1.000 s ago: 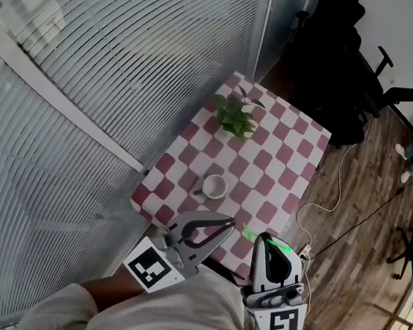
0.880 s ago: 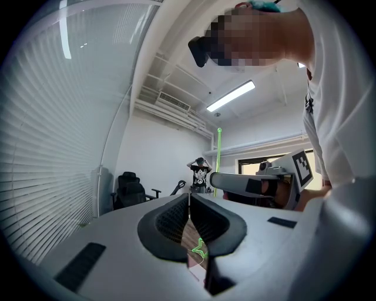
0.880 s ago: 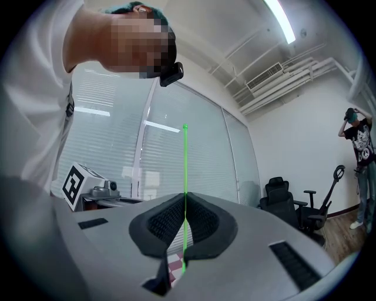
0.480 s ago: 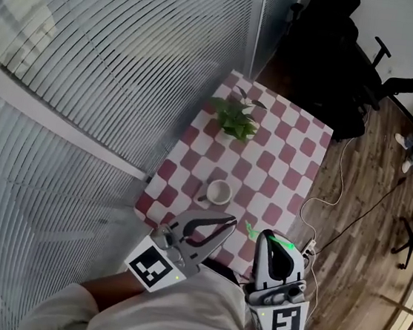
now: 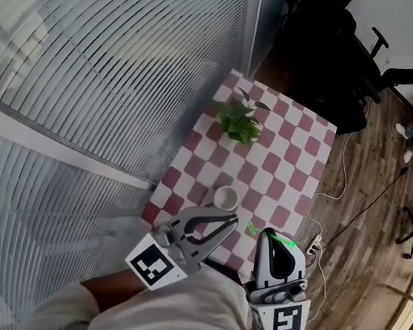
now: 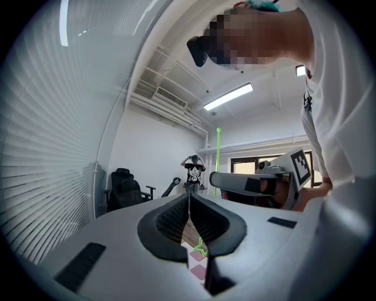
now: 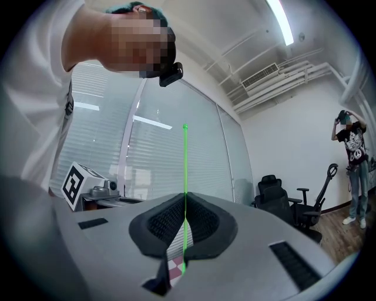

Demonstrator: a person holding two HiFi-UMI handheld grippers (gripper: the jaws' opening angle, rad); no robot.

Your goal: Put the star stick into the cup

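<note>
Overhead, the red-and-white checked table (image 5: 280, 170) stands against a wall of slatted blinds (image 5: 91, 72), with wooden floor (image 5: 364, 217) on its other side. One white cup (image 5: 226, 197) stands upright toward the near end of the table, and one potted plant (image 5: 240, 120) sits well beyond it near the far end. There is one star stick (image 7: 185, 176), thin and green. The right gripper (image 5: 269, 236) has its jaws pressed together on the shaft, so the stick rises straight up past them, while the star end hangs low over the table's near edge, close to the cup but outside it. The left gripper (image 5: 231, 217) has its jaws closed on nothing. Its tip lies just beside the star and near the cup's near side, crowding the short gap between them. A white cable (image 5: 332, 202) trails across the floor. At least two black office chairs (image 7: 272, 197) stand further back, and one person (image 7: 354, 170) stands in the distance.
</note>
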